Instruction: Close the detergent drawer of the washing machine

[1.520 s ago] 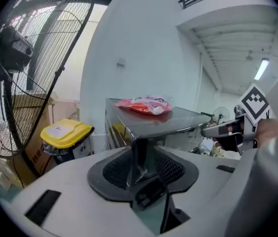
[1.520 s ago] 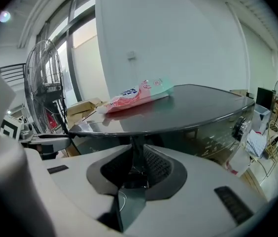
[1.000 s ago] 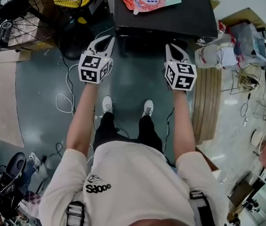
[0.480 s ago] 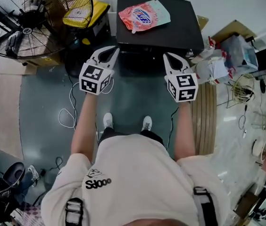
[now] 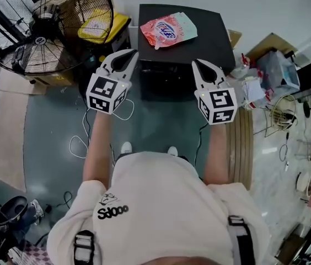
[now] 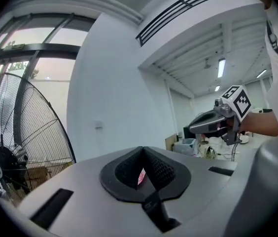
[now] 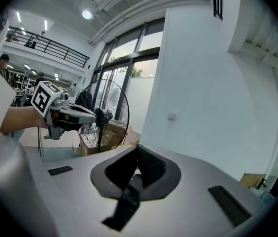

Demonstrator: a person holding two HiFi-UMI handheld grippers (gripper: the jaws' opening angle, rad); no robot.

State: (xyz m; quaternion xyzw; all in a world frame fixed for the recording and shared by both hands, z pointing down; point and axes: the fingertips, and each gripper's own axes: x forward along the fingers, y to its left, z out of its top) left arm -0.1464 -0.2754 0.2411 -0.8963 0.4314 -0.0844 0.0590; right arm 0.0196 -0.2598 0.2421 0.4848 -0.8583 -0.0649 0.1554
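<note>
Nearest, cables [image 5: 82, 130] loop on the floor at near left, out of the way. Up a bit: left gripper [image 5: 128, 55] and right gripper [image 5: 198, 65] side by side, pointing about level. Both have jaws pressed together w/ nothing pinched (just a pink sliver shows past the pads in each gripper view). Ahead and below, btwn the two tips, sits the black washing machine [image 5: 217, 44], dark front face toward the person. Detergent drawer: can't pick it out on that front, too dark. My guess is it slides near-to-far, so the shove goes straight away from the person; neither gripper looks clearly nearer. On top lies a pink detergent pouch [image 5: 168, 29]. Big fan [image 5: 46, 27] far left, bagged clutter [image 5: 271, 70] right, both clear of the path.
</note>
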